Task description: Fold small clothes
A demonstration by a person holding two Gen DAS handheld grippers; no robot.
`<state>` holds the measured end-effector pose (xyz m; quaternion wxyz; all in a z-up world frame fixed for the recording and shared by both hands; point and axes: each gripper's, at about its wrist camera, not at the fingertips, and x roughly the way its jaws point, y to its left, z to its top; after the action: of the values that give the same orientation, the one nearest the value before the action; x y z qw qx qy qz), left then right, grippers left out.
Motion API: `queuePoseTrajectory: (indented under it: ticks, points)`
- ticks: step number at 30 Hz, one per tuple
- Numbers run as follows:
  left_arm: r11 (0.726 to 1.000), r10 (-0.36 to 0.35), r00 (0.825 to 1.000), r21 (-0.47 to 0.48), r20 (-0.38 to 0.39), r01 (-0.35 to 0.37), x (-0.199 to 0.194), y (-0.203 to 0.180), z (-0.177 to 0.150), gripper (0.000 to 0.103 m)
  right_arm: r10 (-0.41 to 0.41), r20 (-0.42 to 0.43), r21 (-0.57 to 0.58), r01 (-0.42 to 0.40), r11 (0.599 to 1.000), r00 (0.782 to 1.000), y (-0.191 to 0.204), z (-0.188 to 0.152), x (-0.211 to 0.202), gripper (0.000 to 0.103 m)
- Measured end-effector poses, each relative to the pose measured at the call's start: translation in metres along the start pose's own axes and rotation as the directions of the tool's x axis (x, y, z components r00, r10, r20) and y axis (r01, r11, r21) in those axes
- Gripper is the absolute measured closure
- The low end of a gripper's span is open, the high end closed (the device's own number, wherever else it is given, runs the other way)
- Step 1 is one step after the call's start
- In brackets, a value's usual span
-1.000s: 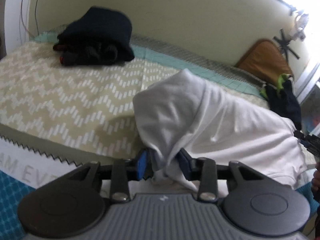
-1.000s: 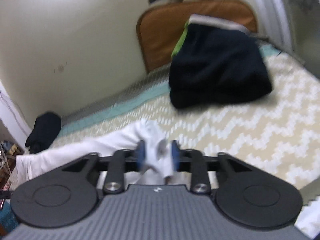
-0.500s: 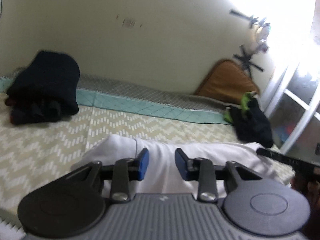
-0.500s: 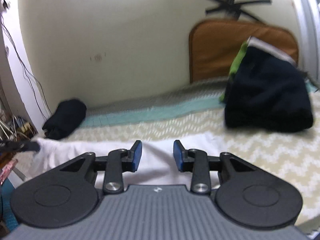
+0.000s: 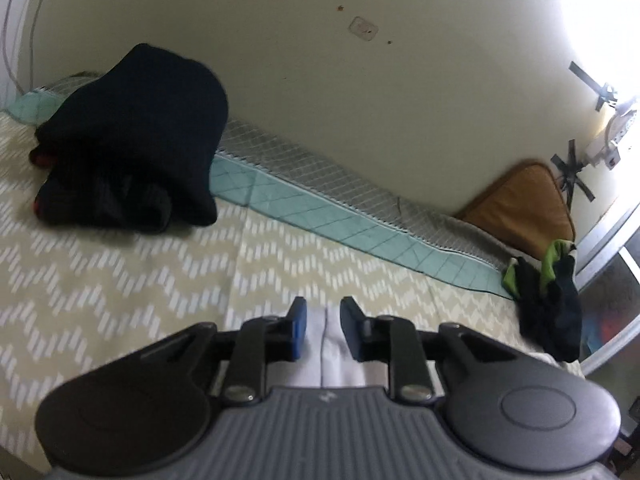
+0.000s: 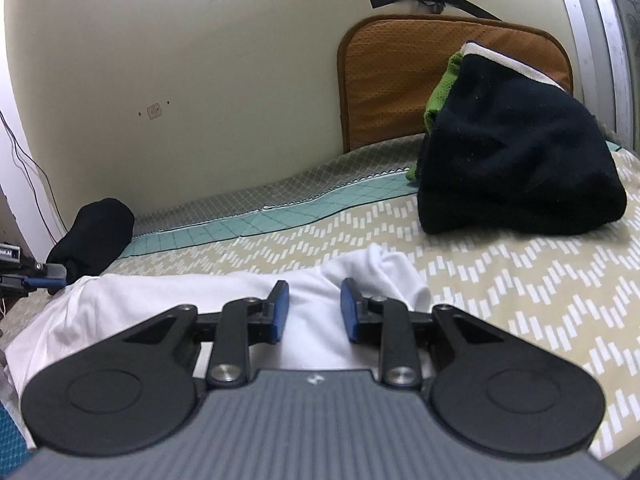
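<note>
A white garment (image 6: 192, 300) lies spread along the near side of the bed, with a raised fold at its right end. My right gripper (image 6: 314, 300) hovers just over that end. Its jaws stand apart and are closing, cloth lies under the gap, and the pads (image 6: 280, 312) do not press on it. My left gripper (image 5: 323, 312) has a narrow gap filled by the garment's edge (image 5: 325, 344), and the pads pinch it. In the right wrist view the left gripper (image 6: 56, 278) sits at the garment's far left end.
The patterned bedspread (image 5: 120, 288) runs back to a wall. One black clothes pile (image 5: 132, 140) sits at the back left. Another, black and green (image 6: 516, 168), leans on an orange cushion (image 6: 392, 80) at the right. A window frame (image 6: 592, 40) is beyond it.
A second ago both grippers held bunched white cloth off the bed. Now it lies flat. The right jaws have let go, and the left gripper has slid to the garment's edge with narrower jaws.
</note>
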<state>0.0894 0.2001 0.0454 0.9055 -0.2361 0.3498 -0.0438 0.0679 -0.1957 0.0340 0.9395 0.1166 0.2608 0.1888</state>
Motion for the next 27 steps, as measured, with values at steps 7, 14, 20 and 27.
queuePoseTrajectory:
  ticks: [7, 14, 20, 27]
  points:
    - [0.999, 0.006, 0.994, 0.043, -0.111, -0.001, 0.036, -0.011, 0.005, 0.072, 0.006, 0.004, 0.006, -0.006, 1.000, 1.000, 0.001, -0.001, -0.001, 0.071]
    - [0.991, 0.131, 0.991, 0.037, -0.025, -0.130, 0.026, -0.002, -0.003, 0.095, 0.006, 0.006, 0.009, -0.006, 1.000, 1.000, 0.001, -0.001, -0.001, 0.071]
    - [0.983, 0.176, 0.984, -0.046, -0.038, -0.178, 0.031, 0.019, -0.012, 0.096, 0.008, 0.004, 0.005, -0.008, 1.000, 1.000, 0.002, -0.001, 0.000, 0.071]
    - [0.983, 0.144, 0.989, -0.120, 0.023, -0.140, -0.016, 0.024, -0.017, 0.084, 0.016, 0.010, 0.020, -0.016, 1.000, 1.000, 0.000, -0.001, -0.002, 0.071]
